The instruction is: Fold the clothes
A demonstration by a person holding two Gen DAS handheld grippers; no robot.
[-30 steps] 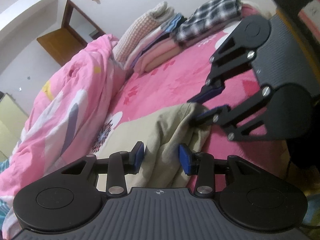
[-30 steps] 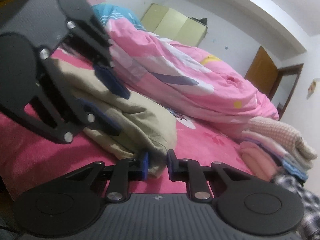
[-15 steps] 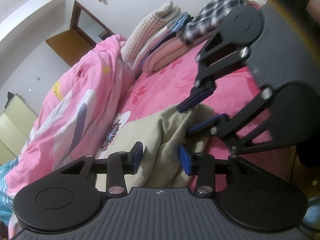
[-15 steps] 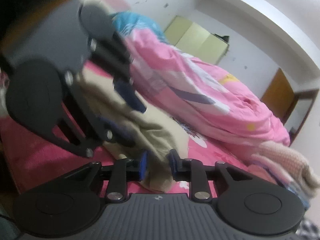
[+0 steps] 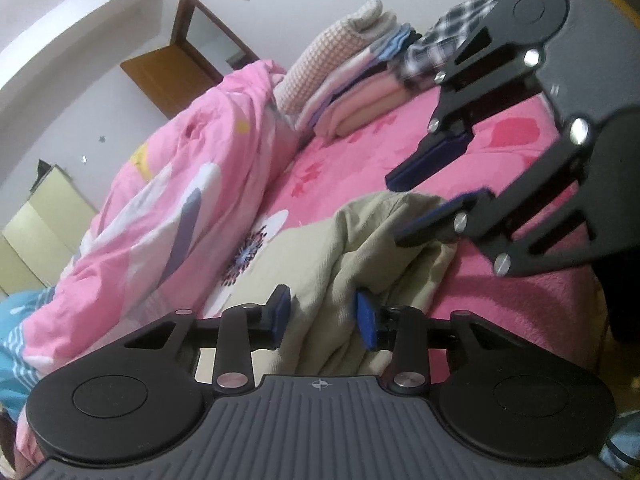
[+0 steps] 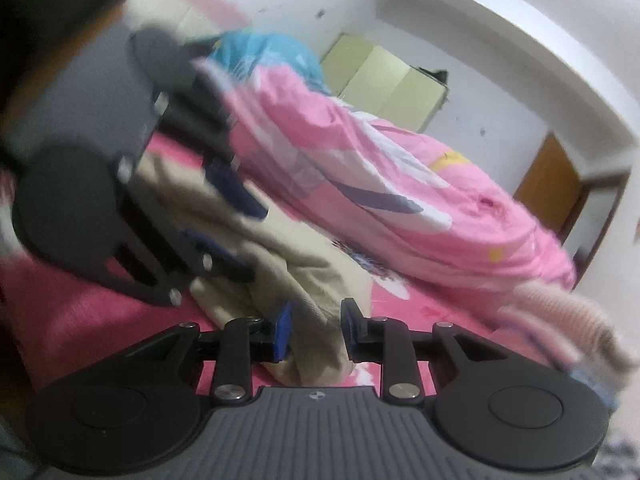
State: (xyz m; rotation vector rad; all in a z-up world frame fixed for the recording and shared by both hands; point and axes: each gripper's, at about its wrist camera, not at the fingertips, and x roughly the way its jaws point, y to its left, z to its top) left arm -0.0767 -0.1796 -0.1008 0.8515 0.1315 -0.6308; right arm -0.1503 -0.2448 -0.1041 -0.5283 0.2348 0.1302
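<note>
While the crumpled khaki cotton garment (image 5: 320,280) lies bunched on the bed's deep pink fleece sheet (image 5: 360,156), I have both tools at it. My left hand-held gripper (image 5: 323,315) has its blue pads apart, and its jaws have just been closing; a fold of the khaki cloth rises between them, but I see a gap at each pad, so it is not clamped. My right hand-held gripper (image 6: 314,330) also stands parted, having just opened a little, with the near edge of the garment between its fingers and daylight on the right-hand side. From the left camera, the right tool hangs above the garment's far corner, its lower pad touching the cloth. Beyond the garment, a rumpled pink printed quilt (image 5: 168,184) is heaped along the far side of the bed. Further from the garment, toward the end of the bed, sits a stack of folded clothes (image 5: 352,80) in cream, pink and blue, with a black-and-white checked piece (image 5: 444,40) beside it. Behind the quilt stands a brown wooden door (image 5: 176,72); the right view is blurred.
</note>
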